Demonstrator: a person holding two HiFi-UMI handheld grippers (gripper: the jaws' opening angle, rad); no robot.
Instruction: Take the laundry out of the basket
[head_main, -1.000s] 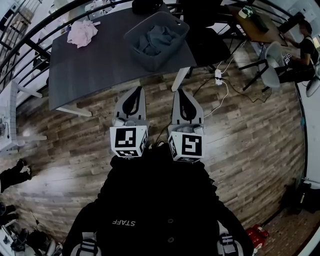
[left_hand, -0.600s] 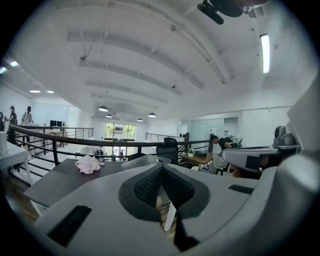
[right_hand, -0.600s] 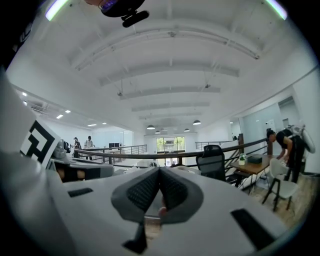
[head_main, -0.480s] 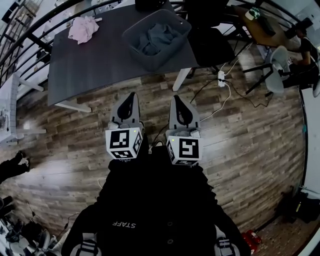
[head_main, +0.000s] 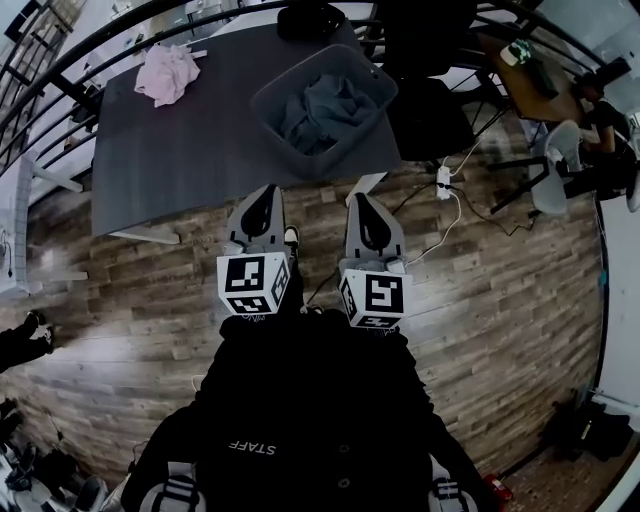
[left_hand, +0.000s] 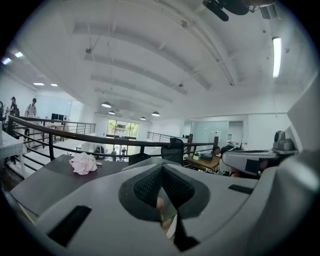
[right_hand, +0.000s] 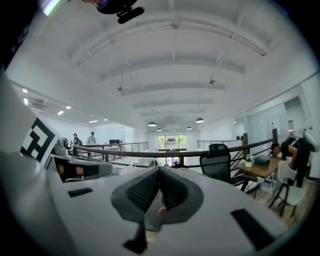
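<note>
A grey laundry basket (head_main: 293, 72) stands at the right end of a dark grey table (head_main: 170, 150), and crumpled grey-blue laundry (head_main: 320, 108) lies inside it. A pink cloth (head_main: 168, 72) lies on the table's far left; the left gripper view also shows this pink cloth (left_hand: 83, 163). My left gripper (head_main: 264, 193) and right gripper (head_main: 362, 200) are side by side over the wooden floor, just short of the table's near edge. Both point toward the table. Each is shut, with nothing between its jaws (left_hand: 161, 167) (right_hand: 160, 170).
A black office chair (head_main: 425, 110) stands right of the basket. A power strip with a white cable (head_main: 440, 180) lies on the floor by the table leg. A black railing (head_main: 60, 60) runs behind the table. Another desk (head_main: 530, 65) with a seated person is at the far right.
The table and basket have come nearer and lower in the head view. Both grippers keep the same shut, side-by-side pose.
</note>
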